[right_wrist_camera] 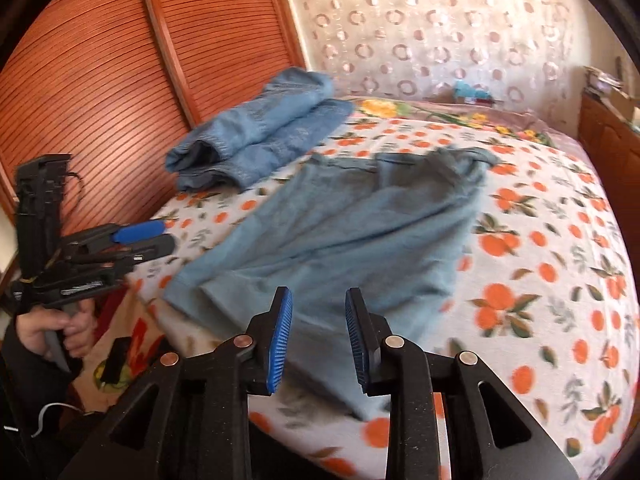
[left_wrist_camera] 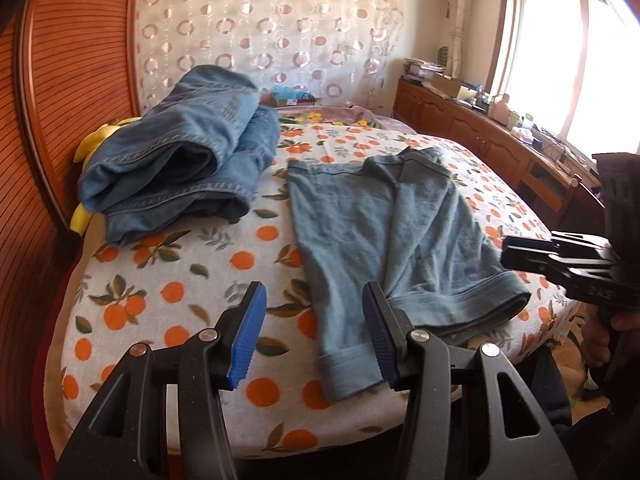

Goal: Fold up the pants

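A grey-blue pair of pants [left_wrist_camera: 380,216] lies spread on the bed, waistband at the far end and both cuffed leg ends toward me. My left gripper [left_wrist_camera: 315,290] is open just above the left leg's hem, and its blue pads do not press the cloth. It also shows at the left of the right wrist view [right_wrist_camera: 148,236], held by a hand. My right gripper [right_wrist_camera: 318,292] is open with a narrower gap, hovering over the right leg of the pants [right_wrist_camera: 360,220], nothing pinched. Its black tip enters the left wrist view at the right edge [left_wrist_camera: 510,250].
Folded blue jeans [left_wrist_camera: 176,152] are stacked at the back left of the bed, beside a yellow plush toy [left_wrist_camera: 94,142]. The orange-print sheet [left_wrist_camera: 192,280] covers the bed. A slatted wooden door [right_wrist_camera: 100,80] stands left; a cluttered wooden cabinet [left_wrist_camera: 480,128] runs under the window.
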### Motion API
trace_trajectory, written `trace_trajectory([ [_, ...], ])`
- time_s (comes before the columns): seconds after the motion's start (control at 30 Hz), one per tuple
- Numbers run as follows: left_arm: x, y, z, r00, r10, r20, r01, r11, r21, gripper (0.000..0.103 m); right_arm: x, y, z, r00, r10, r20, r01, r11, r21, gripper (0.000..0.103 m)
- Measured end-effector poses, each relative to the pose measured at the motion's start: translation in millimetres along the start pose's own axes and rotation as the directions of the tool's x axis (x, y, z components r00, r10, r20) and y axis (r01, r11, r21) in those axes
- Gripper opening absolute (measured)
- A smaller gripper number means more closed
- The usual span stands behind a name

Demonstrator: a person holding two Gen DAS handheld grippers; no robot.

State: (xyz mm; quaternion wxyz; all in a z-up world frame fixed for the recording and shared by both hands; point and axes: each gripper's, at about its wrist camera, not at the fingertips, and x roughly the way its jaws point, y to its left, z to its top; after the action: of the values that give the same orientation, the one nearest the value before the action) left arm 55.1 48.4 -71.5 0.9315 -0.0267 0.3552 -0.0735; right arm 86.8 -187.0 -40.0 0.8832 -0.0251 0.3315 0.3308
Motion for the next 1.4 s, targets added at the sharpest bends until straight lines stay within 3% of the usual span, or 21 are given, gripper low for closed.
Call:
trace_trajectory([
  [0.2,9,-19,5,0.999,-0.036,-0.012,0.037,0.999,0.039,0.051,-4,-26,-3,0.99,-0.137,0.021,0.137,0.991,0.003,0.029],
  [0.4,27,-35,3,0.996,-0.068,-0.05,0.071,0.996,0.06,0.051,6,-42,-5,0.978,-0.208,0.003,0.208,0.978,0.021,0.03],
  [0.9,48,-50,-13,0.985,-0.102,-0.138,0.114,0.99,0.08,0.039,19,-38,6,0.966,-0.257,0.012,0.257,0.966,-0.001,0.031],
  [1.07,49,-49,-16,0.984,-0.108,-0.142,0.118,0.991,0.066,0.039,27,-48,5,0.975,-0.224,0.004,0.224,0.974,0.019,0.031],
  [1.23,44,-52,-14,0.986,-0.114,-0.121,0.125,0.989,0.084,0.014,24,-55,2,0.975,-0.221,0.015,0.22,0.975,0.037,0.031],
  [1.4,23,-48,-9,0.986,-0.151,-0.077,0.155,0.986,0.057,0.01,23,-61,2,0.975,-0.22,0.019,0.218,0.973,0.069,0.031],
])
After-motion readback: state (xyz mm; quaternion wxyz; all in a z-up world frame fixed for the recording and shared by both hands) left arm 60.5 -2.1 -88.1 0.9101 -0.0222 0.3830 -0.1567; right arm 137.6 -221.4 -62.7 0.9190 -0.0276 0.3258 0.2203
